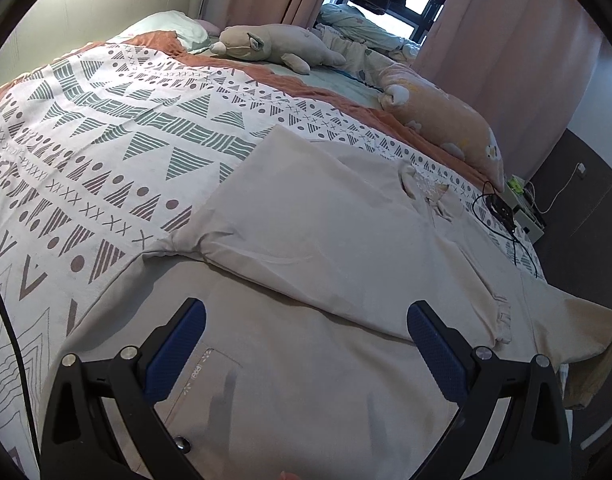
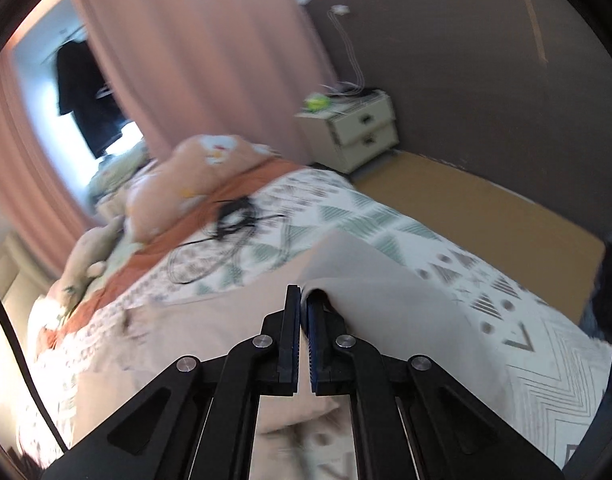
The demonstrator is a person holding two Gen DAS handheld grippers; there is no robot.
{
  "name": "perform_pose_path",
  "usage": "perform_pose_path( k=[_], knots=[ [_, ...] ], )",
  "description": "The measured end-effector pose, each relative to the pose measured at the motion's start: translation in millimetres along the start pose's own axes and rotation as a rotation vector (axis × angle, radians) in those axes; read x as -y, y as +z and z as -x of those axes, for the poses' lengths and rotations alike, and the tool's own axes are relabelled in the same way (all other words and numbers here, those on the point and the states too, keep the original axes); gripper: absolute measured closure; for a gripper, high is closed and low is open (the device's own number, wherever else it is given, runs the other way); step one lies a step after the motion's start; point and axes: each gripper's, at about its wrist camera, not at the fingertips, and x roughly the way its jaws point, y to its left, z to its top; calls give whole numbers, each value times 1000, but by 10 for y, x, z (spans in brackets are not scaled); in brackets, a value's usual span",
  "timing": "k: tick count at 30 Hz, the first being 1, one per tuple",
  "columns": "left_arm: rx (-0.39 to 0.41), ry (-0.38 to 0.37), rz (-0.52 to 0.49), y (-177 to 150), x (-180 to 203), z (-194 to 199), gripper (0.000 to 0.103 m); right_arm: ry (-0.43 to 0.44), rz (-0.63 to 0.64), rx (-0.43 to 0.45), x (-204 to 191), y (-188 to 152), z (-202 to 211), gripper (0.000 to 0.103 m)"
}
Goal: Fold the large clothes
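A large beige shirt (image 1: 326, 232) lies spread on the patterned bedspread (image 1: 105, 128), one sleeve folded across its front. My left gripper (image 1: 306, 344) is open and empty, hovering just above the shirt's lower front. In the right wrist view my right gripper (image 2: 303, 300) is shut on a fold of the beige shirt (image 2: 370, 276) and lifts that edge off the bed; the view is motion-blurred.
A plush toy (image 1: 273, 44) and an orange pillow (image 1: 446, 120) lie at the head of the bed. A black cable (image 2: 225, 224) lies on the bedspread near the shirt. A white nightstand (image 2: 354, 128) stands by the dark wall, with pink curtains (image 2: 193, 48) behind.
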Motion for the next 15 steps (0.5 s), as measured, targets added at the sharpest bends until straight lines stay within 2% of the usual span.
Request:
perform_pose_path(
  k=[7,15],
  knots=[
    [22,-15,63,86,-161,85,0,134,95,-40,-568,-125,128,103],
    [34,-40,94,125,-248,143,0,293,130,-151,-1034,-393,-52,103]
  ],
)
